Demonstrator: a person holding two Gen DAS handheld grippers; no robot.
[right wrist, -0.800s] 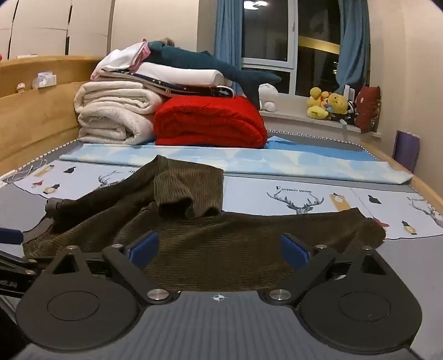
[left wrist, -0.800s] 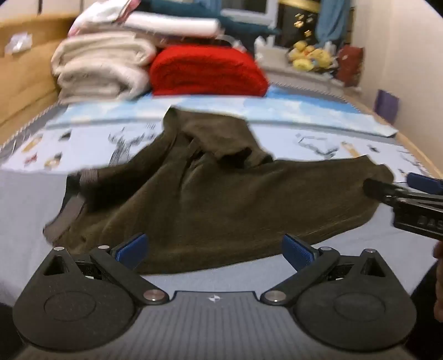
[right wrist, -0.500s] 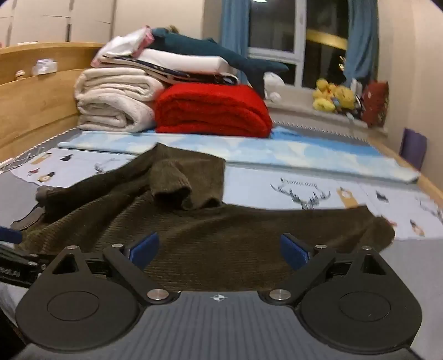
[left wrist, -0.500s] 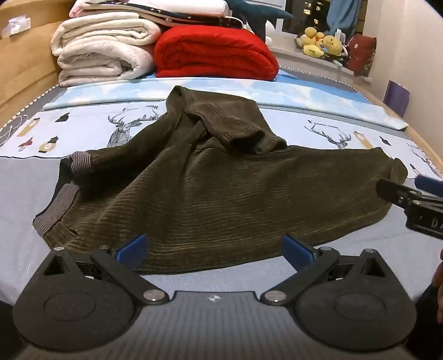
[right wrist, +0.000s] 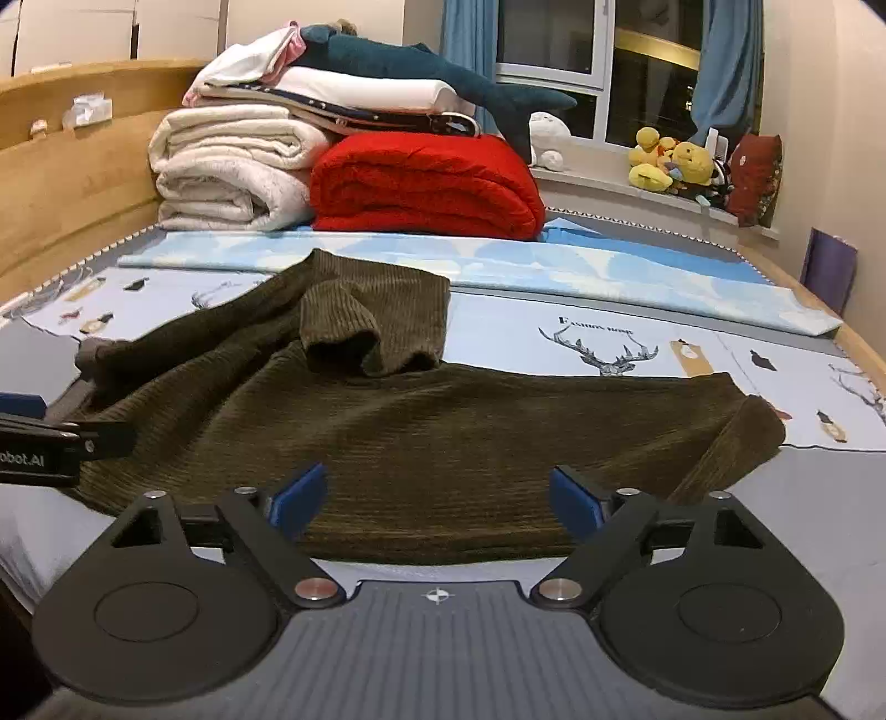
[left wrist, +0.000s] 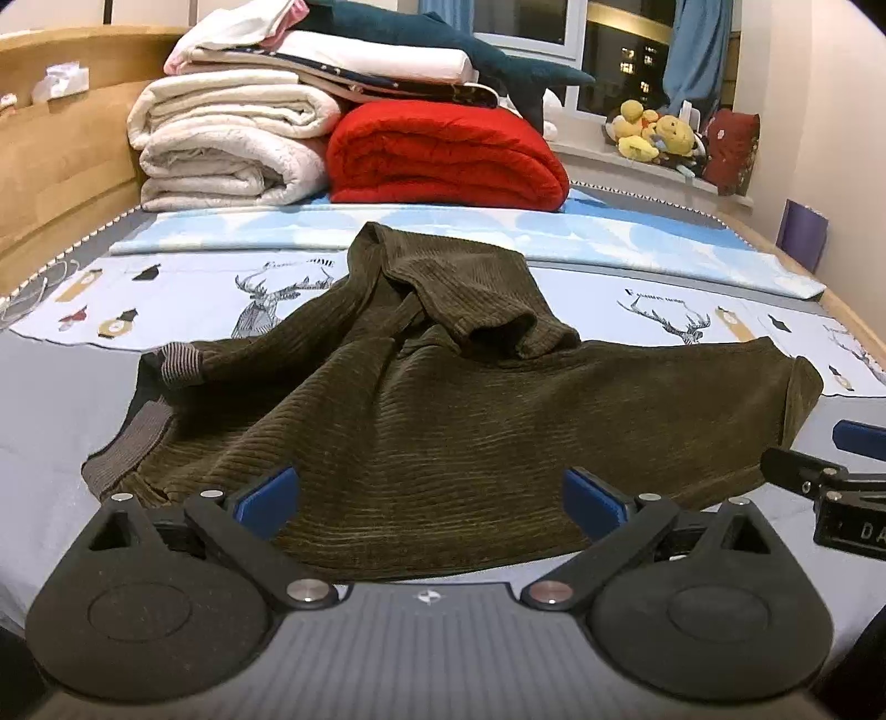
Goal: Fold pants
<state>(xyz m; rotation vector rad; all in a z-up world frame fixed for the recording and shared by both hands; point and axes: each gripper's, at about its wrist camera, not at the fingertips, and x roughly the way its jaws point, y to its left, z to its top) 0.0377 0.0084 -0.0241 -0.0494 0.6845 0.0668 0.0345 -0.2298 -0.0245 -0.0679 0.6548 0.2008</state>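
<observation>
Dark olive corduroy pants (left wrist: 443, 410) lie spread on the bed, waistband with grey lining at the left (left wrist: 124, 448), one leg doubled back into a rumpled fold at the far middle (left wrist: 487, 299). They also show in the right wrist view (right wrist: 443, 437). My left gripper (left wrist: 429, 493) is open and empty, over the pants' near edge toward the waist end. My right gripper (right wrist: 437, 495) is open and empty, over the near edge toward the leg end (right wrist: 742, 432). Each gripper shows at the side of the other's view.
The bed sheet (left wrist: 692, 321) has a deer print. At the back stand folded white blankets (left wrist: 227, 149), a red blanket (left wrist: 443, 155) and a shark plush (left wrist: 443, 33). A wooden headboard (left wrist: 55, 155) runs along the left. Plush toys (left wrist: 659, 133) sit on the windowsill.
Both wrist views have shifted a little and the left view has steadied from blur. The pants lie as before. Both grippers stay open.
</observation>
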